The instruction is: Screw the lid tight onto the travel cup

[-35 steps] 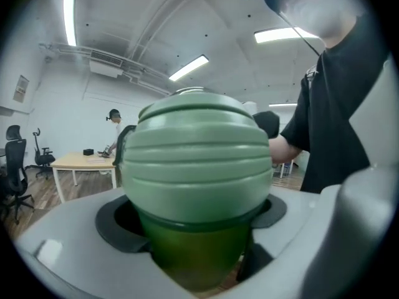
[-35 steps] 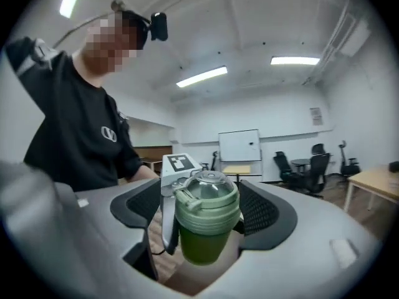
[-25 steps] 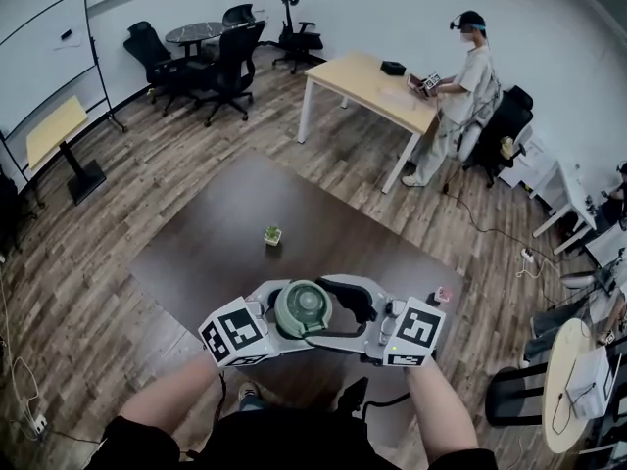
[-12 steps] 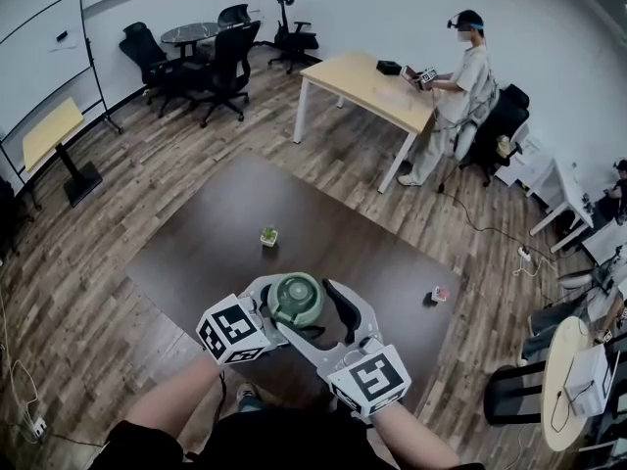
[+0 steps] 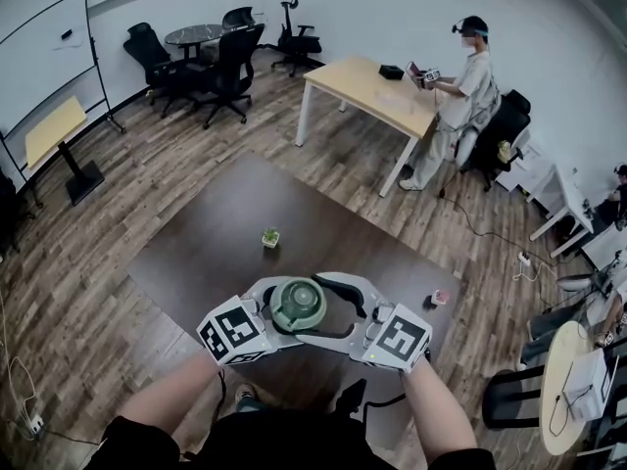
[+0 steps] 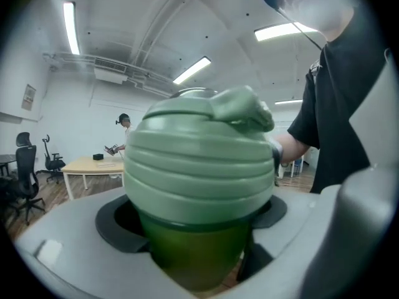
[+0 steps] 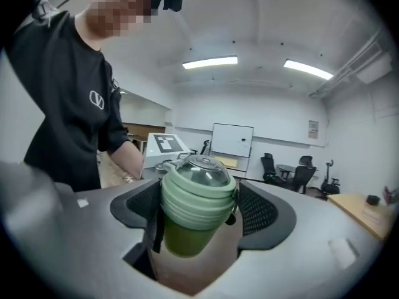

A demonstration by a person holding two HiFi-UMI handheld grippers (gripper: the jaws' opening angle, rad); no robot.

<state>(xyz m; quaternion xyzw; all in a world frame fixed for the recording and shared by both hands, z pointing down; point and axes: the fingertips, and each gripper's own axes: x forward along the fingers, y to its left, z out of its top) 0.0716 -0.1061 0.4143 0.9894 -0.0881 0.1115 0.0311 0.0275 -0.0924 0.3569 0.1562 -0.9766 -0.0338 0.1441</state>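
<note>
The travel cup has a dark green body [image 6: 193, 254] and a ribbed pale green lid [image 5: 299, 305] with a clear dome top. I hold it above the near part of the dark table [image 5: 216, 233]. My left gripper [image 5: 289, 313] is shut on the cup's body, its pads against both sides below the lid [image 6: 199, 167]. From the right, my right gripper [image 5: 313, 308] reaches in, and its black pads are shut on the lid [image 7: 198, 195]. The cup stands upright in both gripper views. Its base is hidden behind the jaws.
A small potted plant [image 5: 270, 236] stands mid-table, and a small pink object [image 5: 441, 297] lies near the right edge. Another person [image 5: 470, 86] stands at a wooden table [image 5: 367, 86] farther back. Office chairs [image 5: 230, 62] and a whiteboard [image 5: 44, 62] are at the left.
My right gripper swung down toward me around the cup, then back up to the right. The left gripper and the cup stayed nearly in place.
</note>
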